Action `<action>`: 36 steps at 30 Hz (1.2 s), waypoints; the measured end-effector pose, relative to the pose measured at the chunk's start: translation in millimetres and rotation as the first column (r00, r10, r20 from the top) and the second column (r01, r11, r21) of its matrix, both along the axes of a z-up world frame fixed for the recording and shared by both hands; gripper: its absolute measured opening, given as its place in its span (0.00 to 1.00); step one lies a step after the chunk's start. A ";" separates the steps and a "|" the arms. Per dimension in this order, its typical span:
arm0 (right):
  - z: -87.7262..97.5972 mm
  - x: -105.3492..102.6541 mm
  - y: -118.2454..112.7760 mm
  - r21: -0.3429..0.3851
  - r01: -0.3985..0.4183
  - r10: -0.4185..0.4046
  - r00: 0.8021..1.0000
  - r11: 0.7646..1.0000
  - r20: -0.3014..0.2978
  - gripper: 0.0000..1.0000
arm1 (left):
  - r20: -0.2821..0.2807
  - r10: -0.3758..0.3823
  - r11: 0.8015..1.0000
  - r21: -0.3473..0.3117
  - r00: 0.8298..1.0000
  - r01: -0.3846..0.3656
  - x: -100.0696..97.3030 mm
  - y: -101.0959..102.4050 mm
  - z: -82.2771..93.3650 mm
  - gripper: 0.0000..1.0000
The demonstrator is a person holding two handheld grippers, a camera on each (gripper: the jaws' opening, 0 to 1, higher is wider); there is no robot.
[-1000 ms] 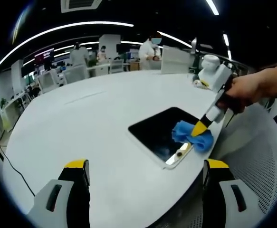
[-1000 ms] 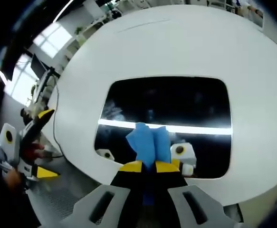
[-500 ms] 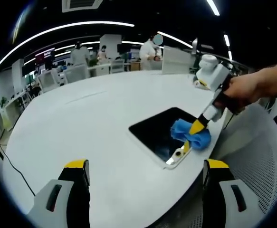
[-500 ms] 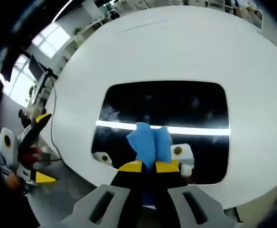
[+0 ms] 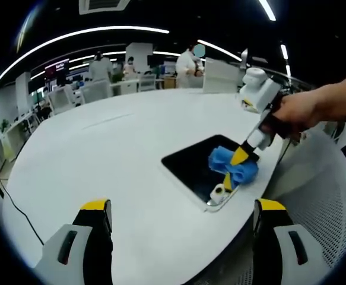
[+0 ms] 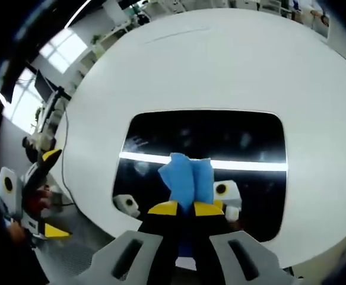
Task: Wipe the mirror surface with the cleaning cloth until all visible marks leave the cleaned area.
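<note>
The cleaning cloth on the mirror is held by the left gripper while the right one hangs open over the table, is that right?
Not quite: the grippers are swapped. In the right gripper view the right gripper is shut on the blue cleaning cloth on the mirror; the left gripper hangs open over the table.

A wide white table (image 5: 101, 160) spreads through an open office. Long ceiling lights (image 5: 83, 34) arc at 12 o'clock in the left gripper view, above distant desks and chairs (image 5: 89, 89). Bright windows (image 6: 63, 50) sit at 10 o'clock in the right gripper view.
</note>
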State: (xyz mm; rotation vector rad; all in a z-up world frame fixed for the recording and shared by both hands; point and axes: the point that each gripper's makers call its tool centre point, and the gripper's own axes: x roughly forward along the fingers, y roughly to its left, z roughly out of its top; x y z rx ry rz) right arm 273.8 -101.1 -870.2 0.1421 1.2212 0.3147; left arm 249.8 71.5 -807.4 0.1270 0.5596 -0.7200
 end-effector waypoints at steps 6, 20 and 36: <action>-0.3 7.1 -0.1 -0.004 0.012 -0.012 1.000 1.000 -0.005 0.01 | 0.003 0.007 1.000 -0.003 1.000 -0.007 0.8 0.9 0.8 1.00; -0.4 36.0 -0.4 -0.029 0.013 -0.012 1.000 1.000 0.007 0.01 | -0.001 0.008 1.000 -0.002 1.000 -0.008 0.4 1.3 0.2 1.00; 0.5 64.5 3.4 -0.034 0.020 -0.019 1.000 0.999 0.019 0.01 | -0.014 0.034 0.999 -0.019 0.999 -0.034 2.2 4.5 0.0 1.00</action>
